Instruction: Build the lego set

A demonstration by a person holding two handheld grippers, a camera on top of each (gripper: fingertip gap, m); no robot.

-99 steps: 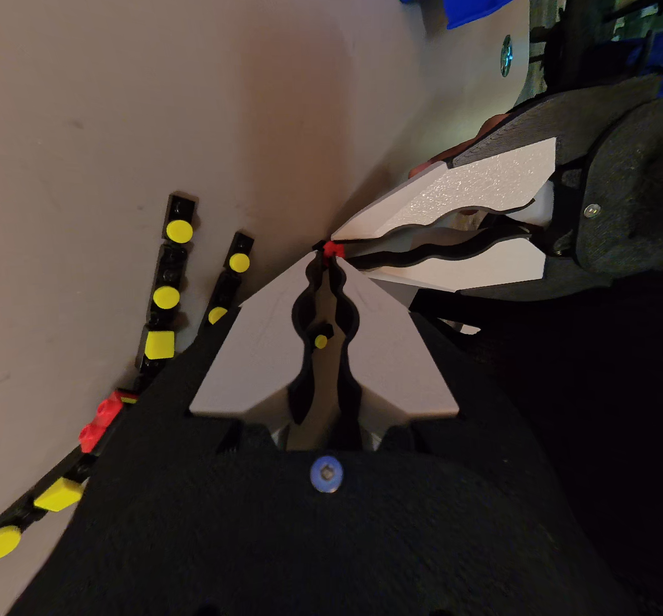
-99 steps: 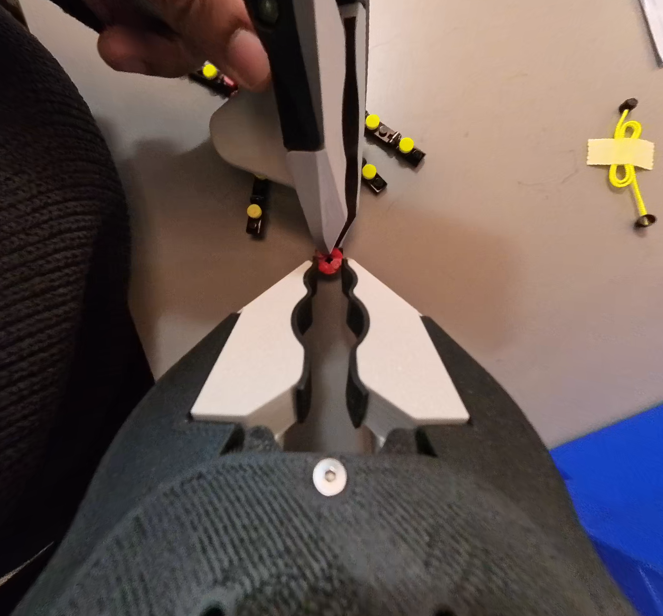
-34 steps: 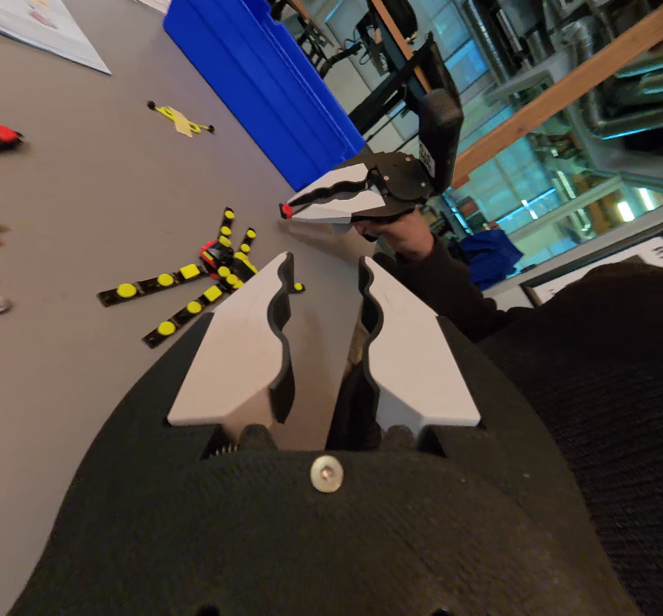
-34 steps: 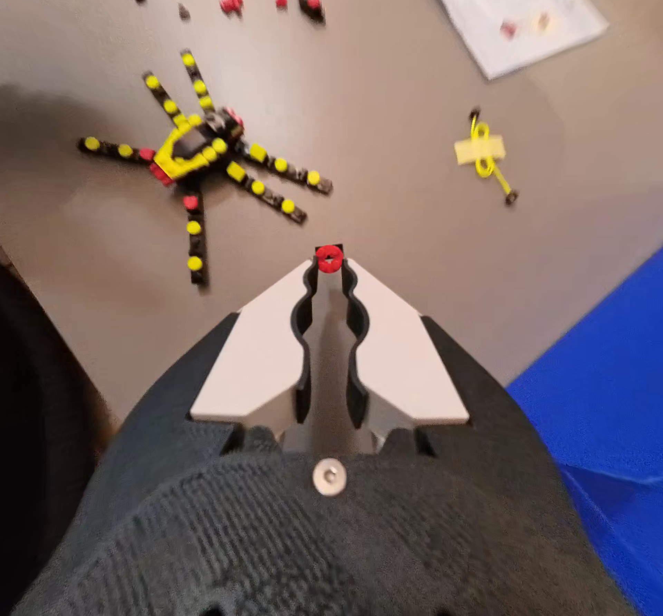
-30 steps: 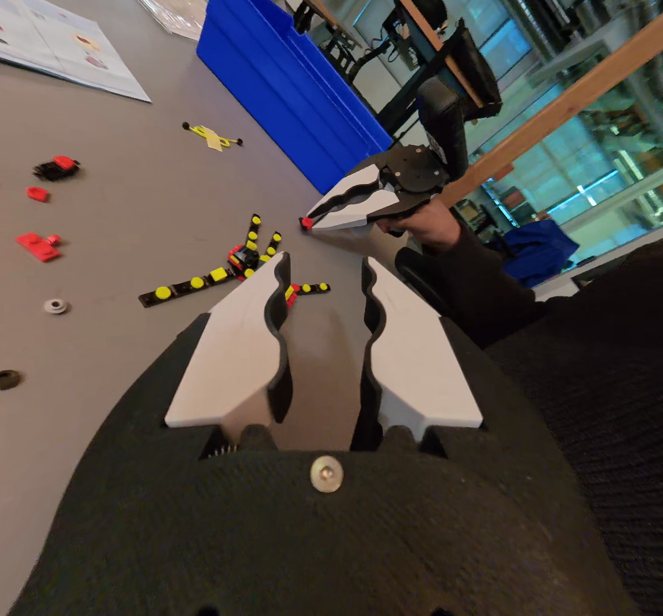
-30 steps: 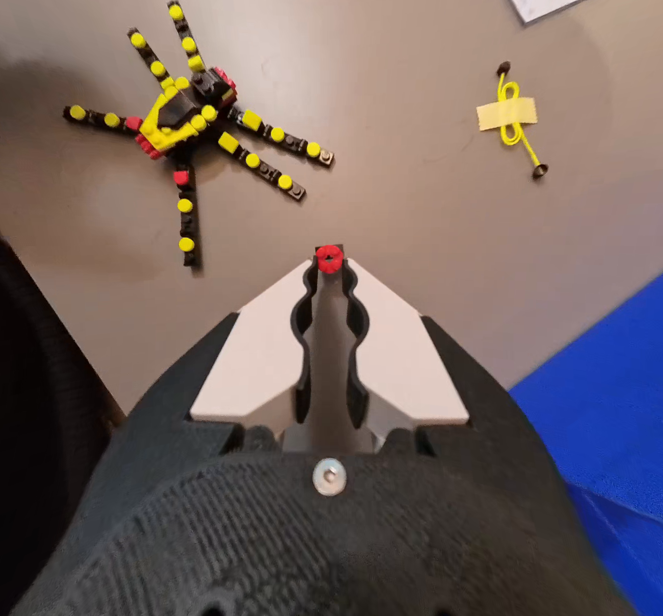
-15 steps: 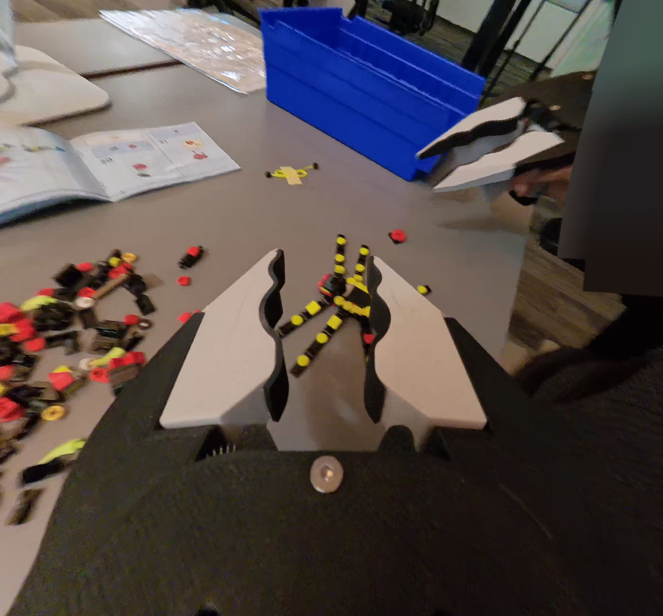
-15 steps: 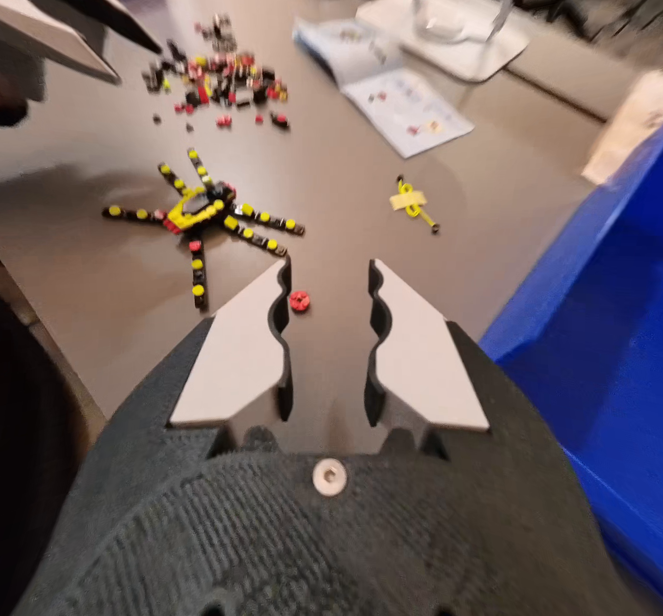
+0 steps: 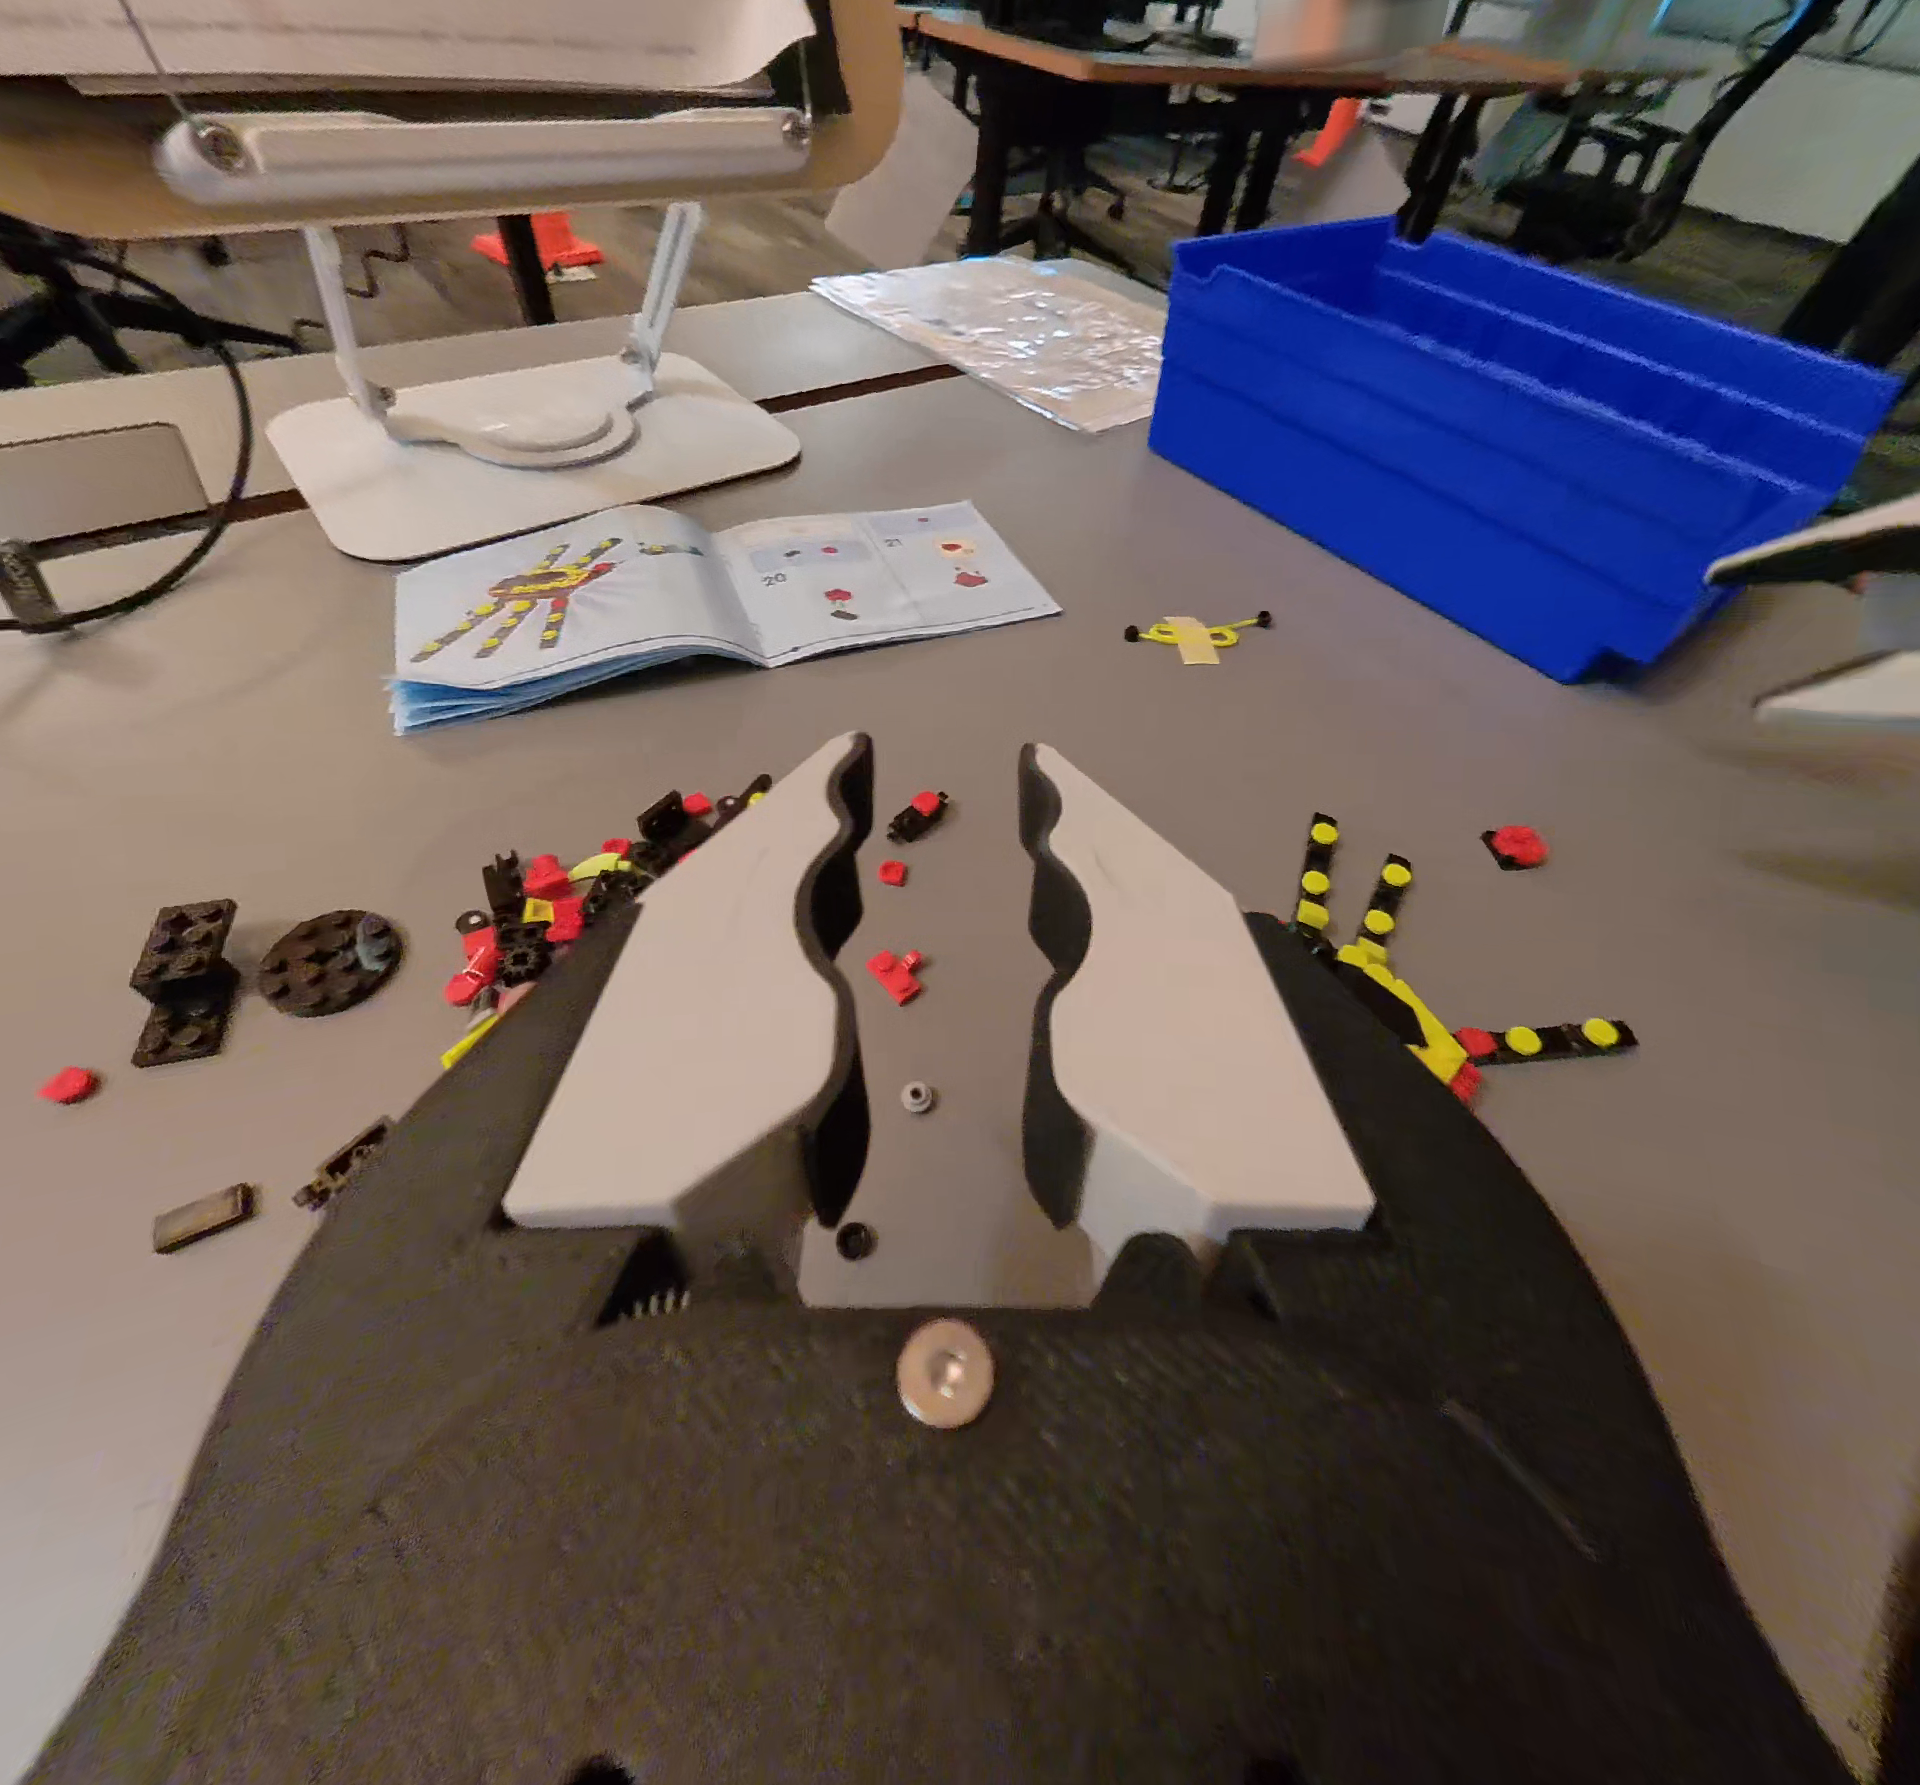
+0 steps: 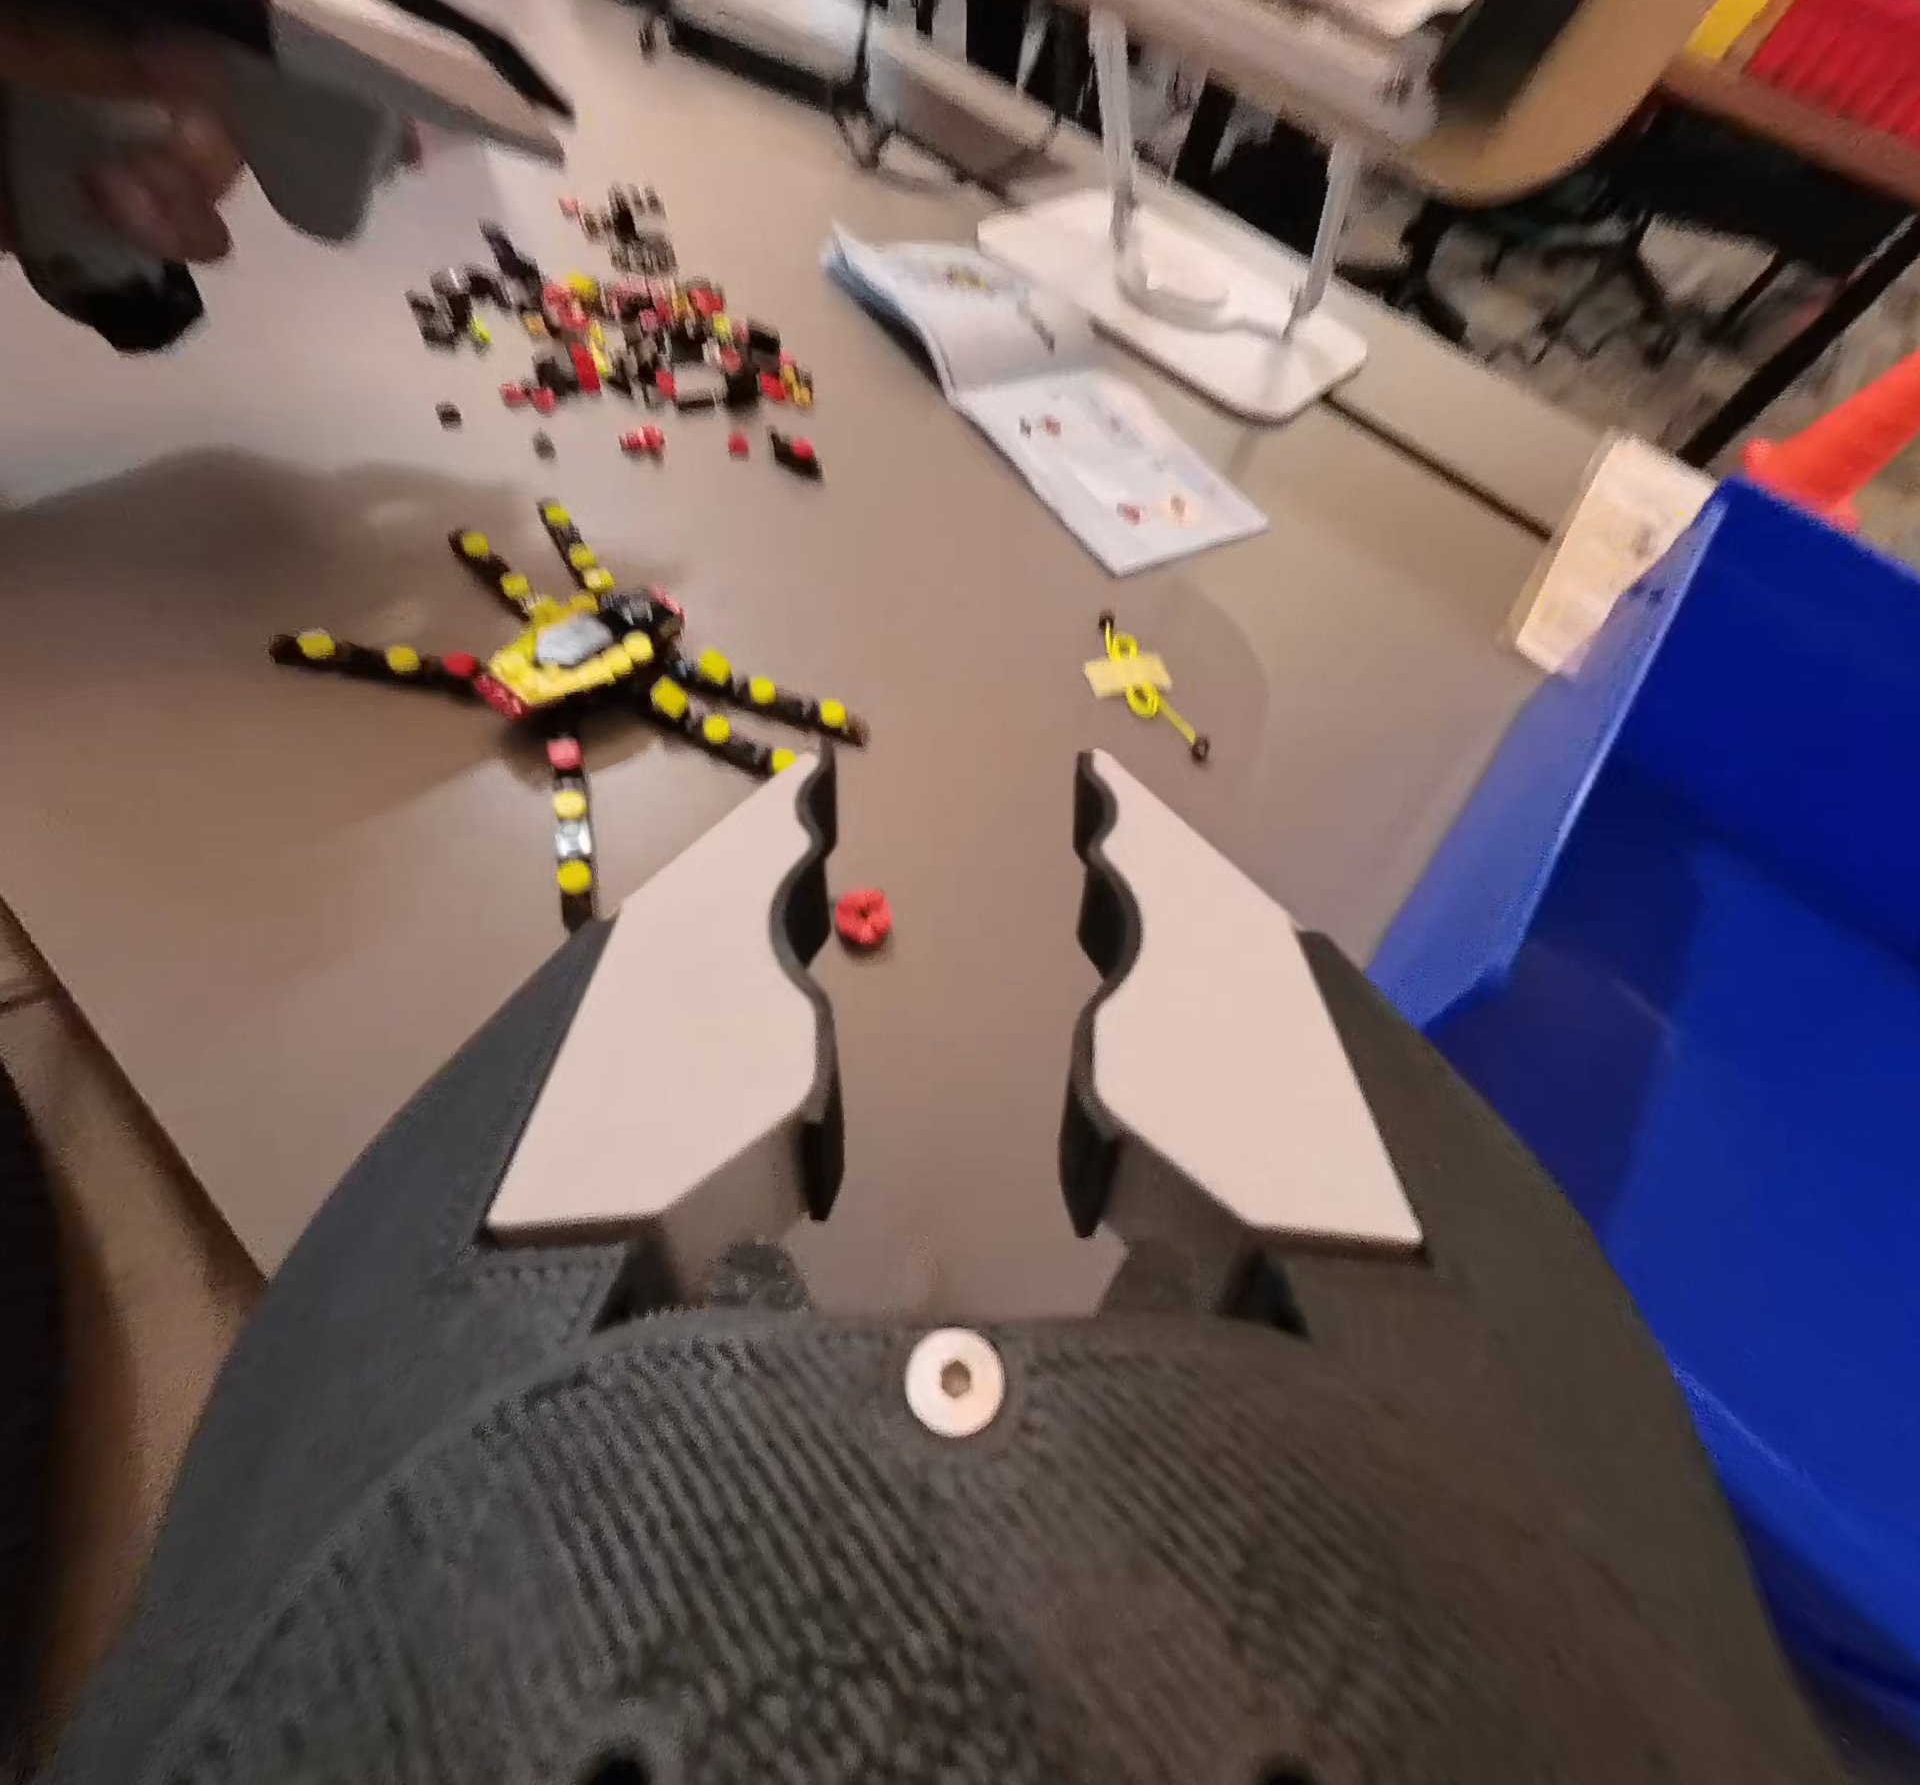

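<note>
A black-and-yellow spider model [image 10: 571, 660] with long studded legs lies on the grey table [image 10: 935, 509]; it also shows at the right of the left wrist view [image 9: 1392, 987], partly hidden by a finger. A small red round piece [image 10: 860, 916] lies on the table between the fingers of my right gripper [image 10: 954, 779], which is open and empty; the piece also shows in the left wrist view [image 9: 1515, 846]. My left gripper [image 9: 943, 748] is open and empty above a pile of loose red, black and yellow pieces [image 9: 540, 904], also seen in the right wrist view [image 10: 623, 333].
An open instruction booklet [image 9: 717, 592] lies past the pile. A white stand [image 9: 530, 447] holds a paper sheet behind it. A blue bin [image 9: 1507, 426] stands at the right. A taped yellow cord [image 9: 1195, 634] lies near it. A foil bag [image 9: 997, 333] is at the back. My hands' fingertips stand some 25 centimeters from each other.
The right gripper opened and let the red round piece drop onto the table. The left gripper opened, let go, and swung left over the loose pile. Both rose from the table.
</note>
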